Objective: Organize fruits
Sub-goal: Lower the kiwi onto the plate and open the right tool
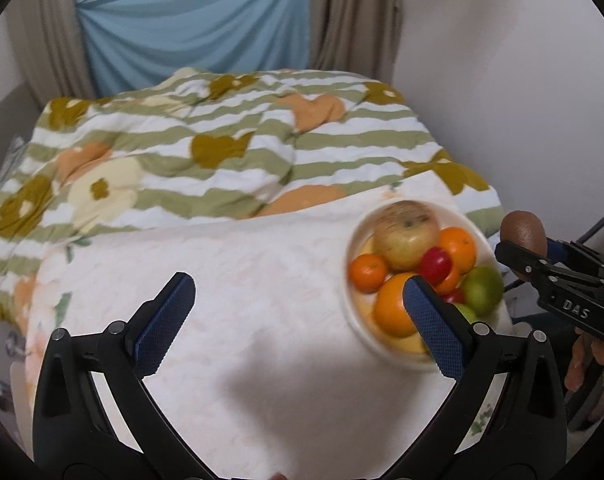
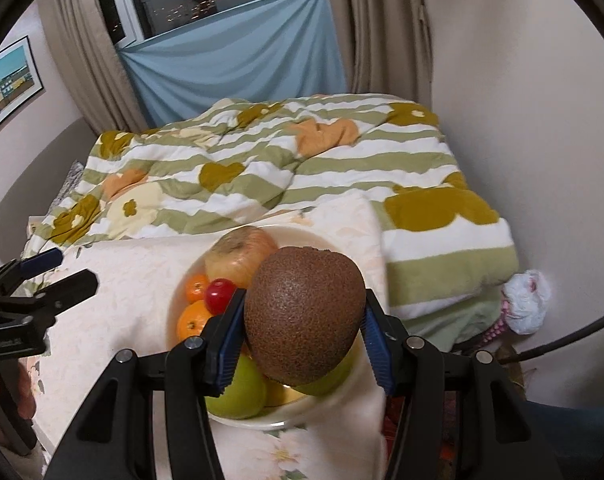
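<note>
Tongs first: my right tongs (image 2: 302, 344) clamped on brown kiwi (image 2: 303, 316), blue pads pressing its left and right flanks. My left tongs (image 1: 298, 312) spread wide, nothing between, over pale cloth (image 1: 222, 280) on bed, left of bowl (image 1: 351, 300). Kiwi hangs just above near side of bowl, over green apples (image 2: 242, 392). I judge: lower gently into gap beside apples, release only once resting, avoid knocking red fruit (image 2: 220, 295). Kiwi's long axis looks tilted, running from near-low to far-high.
</note>
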Tool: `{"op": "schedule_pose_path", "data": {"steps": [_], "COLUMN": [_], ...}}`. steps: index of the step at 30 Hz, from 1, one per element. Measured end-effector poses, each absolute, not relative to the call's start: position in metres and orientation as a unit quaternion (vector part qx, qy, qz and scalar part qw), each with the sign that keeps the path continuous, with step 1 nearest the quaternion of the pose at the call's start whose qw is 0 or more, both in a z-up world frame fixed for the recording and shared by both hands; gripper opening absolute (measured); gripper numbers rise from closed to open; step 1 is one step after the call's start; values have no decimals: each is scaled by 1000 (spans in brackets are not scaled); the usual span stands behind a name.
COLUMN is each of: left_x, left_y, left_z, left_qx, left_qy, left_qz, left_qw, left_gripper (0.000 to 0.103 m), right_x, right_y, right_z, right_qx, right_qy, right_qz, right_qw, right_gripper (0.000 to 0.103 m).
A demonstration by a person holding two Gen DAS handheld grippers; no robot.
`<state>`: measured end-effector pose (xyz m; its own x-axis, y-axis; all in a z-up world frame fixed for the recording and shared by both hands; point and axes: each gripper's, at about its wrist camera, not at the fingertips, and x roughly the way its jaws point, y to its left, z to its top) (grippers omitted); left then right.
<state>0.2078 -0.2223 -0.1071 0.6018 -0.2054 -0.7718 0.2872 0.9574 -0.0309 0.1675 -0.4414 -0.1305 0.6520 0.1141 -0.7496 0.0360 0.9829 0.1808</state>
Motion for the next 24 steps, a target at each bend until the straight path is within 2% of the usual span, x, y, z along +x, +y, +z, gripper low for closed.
{"op": "schedule_pose_path", "data": {"steps": [15,16,20,21,23,24], "left_x": [179,178,176,176,175,175], "left_y": [-181,-181,-178,-177,-174,-175], "left_z": [-118,-119,-120,-120,-120,-120], "left_qx": [26,26,24,23,21,22], "left_qy": [438,438,442,442,443,442], "left_qz": [-86,-87,-90,-90,-92,-93], "left_qw": [895,894,892,892,892,892], "left_gripper": [103,103,103,103,103,103], "right_x": [172,171,168,167,166,165], "right_y": [-423,-423,-422,-422,-420,-420], "right_z": [-156,-156,-149,-148,-148,-148], "right_qx": [66,69,60,57,55,53], "right_qy": [408,403,381,378,375,373], "right_qz": [33,35,29,27,24,22], "right_qw": [910,912,922,924,925,926], "right_gripper": [51,53,84,87,103,103]}}
